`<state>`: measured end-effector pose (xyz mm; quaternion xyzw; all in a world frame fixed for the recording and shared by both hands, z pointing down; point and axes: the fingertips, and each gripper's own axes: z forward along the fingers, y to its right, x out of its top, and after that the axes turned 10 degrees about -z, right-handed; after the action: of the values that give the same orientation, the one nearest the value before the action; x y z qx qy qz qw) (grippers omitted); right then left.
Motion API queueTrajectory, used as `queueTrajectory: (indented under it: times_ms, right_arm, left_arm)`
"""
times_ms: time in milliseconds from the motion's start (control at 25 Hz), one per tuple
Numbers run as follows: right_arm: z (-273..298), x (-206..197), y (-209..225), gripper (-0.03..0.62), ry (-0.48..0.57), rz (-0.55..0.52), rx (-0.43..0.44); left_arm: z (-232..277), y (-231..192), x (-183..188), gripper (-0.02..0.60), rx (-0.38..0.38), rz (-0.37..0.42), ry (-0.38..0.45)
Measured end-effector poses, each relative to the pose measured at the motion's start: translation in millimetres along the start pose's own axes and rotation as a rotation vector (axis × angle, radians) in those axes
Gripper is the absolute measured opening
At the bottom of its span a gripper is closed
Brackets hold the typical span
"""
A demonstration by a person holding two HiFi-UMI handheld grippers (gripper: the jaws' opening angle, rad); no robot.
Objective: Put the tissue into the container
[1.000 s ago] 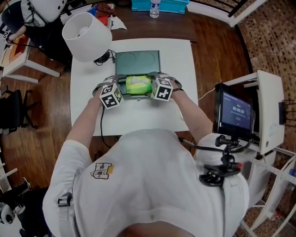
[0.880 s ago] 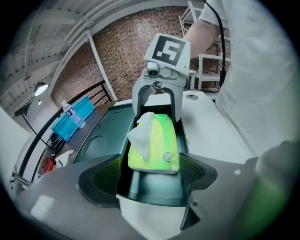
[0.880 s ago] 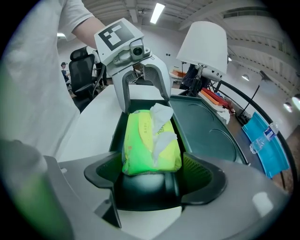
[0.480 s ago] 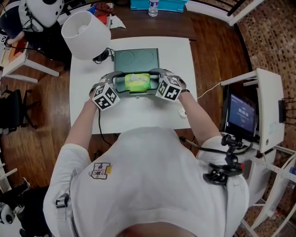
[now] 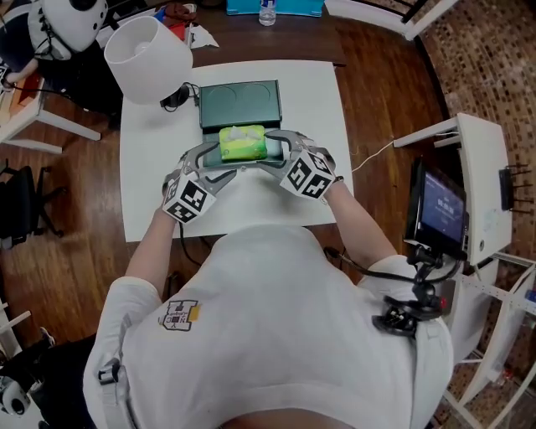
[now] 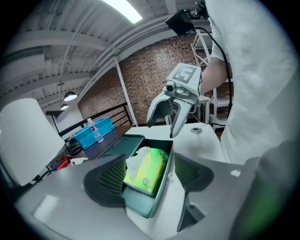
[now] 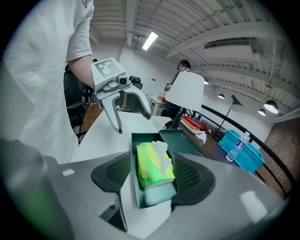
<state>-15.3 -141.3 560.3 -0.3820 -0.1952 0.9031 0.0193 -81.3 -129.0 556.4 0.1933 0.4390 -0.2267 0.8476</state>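
Note:
A yellow-green tissue pack (image 5: pixel 243 144) (image 6: pixel 146 169) (image 7: pixel 152 166) lies inside the dark green container (image 5: pixel 244 162) (image 6: pixel 140 206) (image 7: pixel 157 197) on the white table. The container's flat lid (image 5: pixel 239 102) lies just behind it. My left gripper (image 5: pixel 224 157) (image 6: pixel 149 176) straddles the container's left end. Its jaws are closing, with a thin gap at one pad. My right gripper (image 5: pixel 270 151) (image 7: pixel 152 176) straddles the right end. Its jaws are closing too, and both pads meet the container's walls.
A white lamp shade (image 5: pixel 146 59) stands at the table's back left, with a cable beside it. A water bottle (image 5: pixel 266 10) and a blue bin sit on the dark table behind. A screen on a stand (image 5: pixel 440 214) is off to the right.
Both grippers' jaws have narrowed around the container's ends, and both marker cubes have drawn back a little toward the person. The container and tissue pack stay in place on the table.

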Motion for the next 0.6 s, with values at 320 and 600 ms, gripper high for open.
queueTrajectory:
  times_ms: [320,600]
  right_arm:
    - [-11,-1,-60,0.145,0.046,0.151,-0.006]
    - [-3,-12,-121,0.028,0.05,0.242,0.092]
  left_arm:
    - [-22,47,-33,0.053,0.044,-0.198,0.028]
    - [-20,98,-83,0.0,-0.007,-0.283,-0.077]
